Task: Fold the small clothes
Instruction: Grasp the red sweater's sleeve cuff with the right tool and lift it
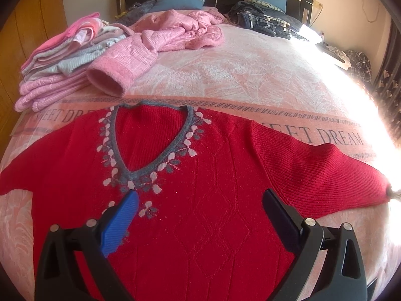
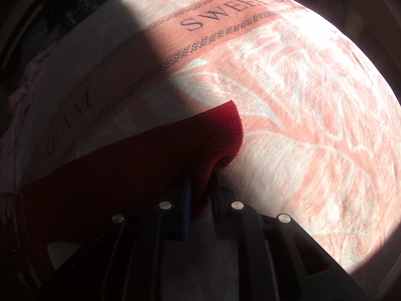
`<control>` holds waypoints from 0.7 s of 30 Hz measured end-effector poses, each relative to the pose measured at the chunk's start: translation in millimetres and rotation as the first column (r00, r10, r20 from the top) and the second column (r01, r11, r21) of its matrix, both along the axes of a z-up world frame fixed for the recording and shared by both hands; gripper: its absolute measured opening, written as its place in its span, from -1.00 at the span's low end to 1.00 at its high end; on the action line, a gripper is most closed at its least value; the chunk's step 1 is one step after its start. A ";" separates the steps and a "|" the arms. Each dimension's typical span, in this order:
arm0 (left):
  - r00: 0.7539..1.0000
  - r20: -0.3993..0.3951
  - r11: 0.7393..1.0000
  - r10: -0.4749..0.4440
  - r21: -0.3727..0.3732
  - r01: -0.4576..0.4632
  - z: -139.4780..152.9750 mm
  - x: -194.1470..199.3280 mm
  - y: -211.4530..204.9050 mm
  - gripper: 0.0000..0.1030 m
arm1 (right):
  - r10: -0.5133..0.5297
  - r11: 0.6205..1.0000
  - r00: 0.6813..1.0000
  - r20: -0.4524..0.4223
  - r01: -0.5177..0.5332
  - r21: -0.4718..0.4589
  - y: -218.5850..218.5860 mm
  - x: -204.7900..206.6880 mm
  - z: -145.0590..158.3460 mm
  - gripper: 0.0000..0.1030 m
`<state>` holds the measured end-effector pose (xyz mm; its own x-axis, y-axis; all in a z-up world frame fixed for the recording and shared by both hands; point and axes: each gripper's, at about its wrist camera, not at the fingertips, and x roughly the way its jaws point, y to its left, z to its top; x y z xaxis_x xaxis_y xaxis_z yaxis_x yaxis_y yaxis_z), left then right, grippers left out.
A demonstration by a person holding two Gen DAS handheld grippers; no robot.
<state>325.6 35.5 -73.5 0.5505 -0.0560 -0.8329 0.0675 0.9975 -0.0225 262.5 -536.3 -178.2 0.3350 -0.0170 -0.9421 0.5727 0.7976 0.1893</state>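
Red sweater (image 1: 200,188) spread flat on the bed (image 1: 250,75), first fold beginning at one sleeve.

Right gripper (image 2: 200,190) closed on the sleeve end (image 2: 220,130); left gripper (image 1: 200,208) open, hovering above the sweater's chest, holding nothing. Next, probably: carry the sleeve across the sweater's body. Counted: one sweater, two grippers, one folded pile (image 1: 57,67) beyond its collar.
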 end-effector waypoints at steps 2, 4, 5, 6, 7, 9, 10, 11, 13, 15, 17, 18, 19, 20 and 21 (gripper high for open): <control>1.000 -0.012 1.000 0.002 -0.005 -0.002 -1.4 -1.0 9.1 0.93 | -0.003 1.000 1.000 -0.008 0.002 -0.027 4.3 2.1 7.8 -0.76; 1.000 -0.011 1.000 0.004 -0.012 -0.004 1.2 -2.6 20.8 0.93 | 0.017 0.996 1.000 -0.004 -0.018 -0.088 18.0 4.5 25.5 -0.76; 1.000 -0.007 1.000 0.007 -0.014 -0.007 2.9 -3.7 27.3 0.93 | 0.035 0.992 0.999 0.004 -0.035 -0.121 27.3 6.0 35.8 -0.76; 1.000 -0.003 1.000 0.012 -0.014 -0.012 4.7 -3.9 34.1 0.93 | 0.056 0.987 0.998 0.014 -0.053 -0.153 37.0 8.5 47.5 -0.76; 1.000 -0.001 1.000 0.015 -0.012 -0.015 6.3 -4.0 41.1 0.93 | 0.080 0.981 0.996 0.029 -0.074 -0.178 49.4 14.7 59.9 -0.76; 1.000 0.003 1.000 0.024 -0.006 -0.024 9.1 -5.0 54.9 0.93 | 0.136 0.969 0.989 0.060 -0.121 -0.213 79.0 21.7 84.1 -0.76; 1.000 0.004 1.000 0.028 -0.003 -0.028 10.0 -6.0 61.8 0.93 | 0.169 0.962 0.983 0.069 -0.149 -0.231 95.5 26.9 93.7 -0.76; 0.999 0.003 0.999 0.032 -0.002 -0.032 10.8 -6.8 68.3 0.93 | 0.204 0.952 0.976 0.075 -0.179 -0.248 112.4 30.5 103.2 -0.76; 0.999 0.000 0.999 0.037 -0.003 -0.037 11.8 -8.8 81.7 0.93 | 0.282 0.929 0.955 0.089 -0.249 -0.274 151.7 40.5 117.8 -0.76; 0.999 -0.001 0.999 0.045 -0.002 -0.045 12.4 -10.9 95.3 0.93 | 0.354 0.908 0.929 0.105 -0.314 -0.278 190.6 50.2 129.4 -0.76; 0.998 -0.005 0.998 0.055 -0.007 -0.055 12.6 -11.6 109.1 0.93 | 0.422 0.887 0.898 0.123 -0.381 -0.262 230.4 72.3 128.5 -0.76; 0.998 -0.008 0.998 0.061 -0.011 -0.061 12.6 -11.5 116.1 0.93 | 0.456 0.871 0.881 0.123 -0.415 -0.262 252.2 76.0 130.1 -0.75; 0.998 -0.009 0.998 0.068 -0.014 -0.068 12.7 -11.7 123.2 0.93 | 0.489 0.855 0.864 0.121 -0.447 -0.263 272.8 82.2 129.6 -0.75; 0.997 -0.008 0.997 0.074 -0.015 -0.074 12.9 -12.4 129.4 0.93 | 0.519 0.839 0.846 0.120 -0.478 -0.259 291.5 91.8 126.7 -0.75; 0.997 -0.007 0.997 0.081 -0.015 -0.081 13.2 -12.6 136.3 0.93 | 0.546 0.825 0.829 0.120 -0.507 -0.248 312.1 97.6 123.9 -0.75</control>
<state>313.0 171.9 -60.3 0.5484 -0.0247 -0.8359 -0.0134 0.9992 -0.0384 360.1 -224.2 -54.3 0.5069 0.0321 -0.8614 0.0262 0.9983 0.0526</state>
